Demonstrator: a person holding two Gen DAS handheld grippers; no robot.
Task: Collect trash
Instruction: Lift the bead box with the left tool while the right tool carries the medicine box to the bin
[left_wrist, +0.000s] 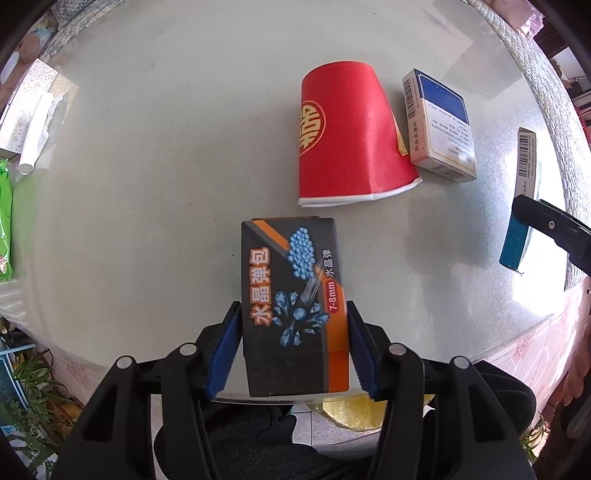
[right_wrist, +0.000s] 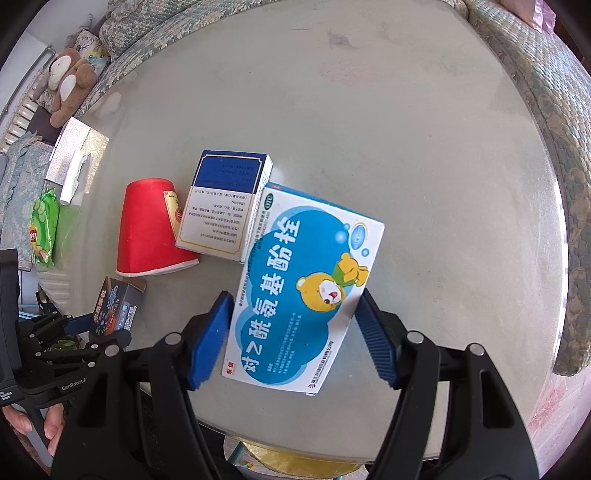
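While our left tongs (left_wrist: 293, 345) squeeze the dark box (left_wrist: 293, 306) and our right tongs (right_wrist: 295, 338) squeeze the bear box (right_wrist: 303, 291) above the bench (right_wrist: 406, 147), we probably must carry both to the bin next.

A round glass table (right_wrist: 406, 129) carries a tipped red cup (right_wrist: 147, 229), a blue-and-white box (right_wrist: 221, 206) beside it, and a tissue box (right_wrist: 74, 151) far left.

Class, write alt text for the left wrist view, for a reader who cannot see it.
The left hand-held gripper clamps a dark box printed with blue beads, above a round glass table. Beyond it a red paper cup lies on its side beside a white-and-blue box.
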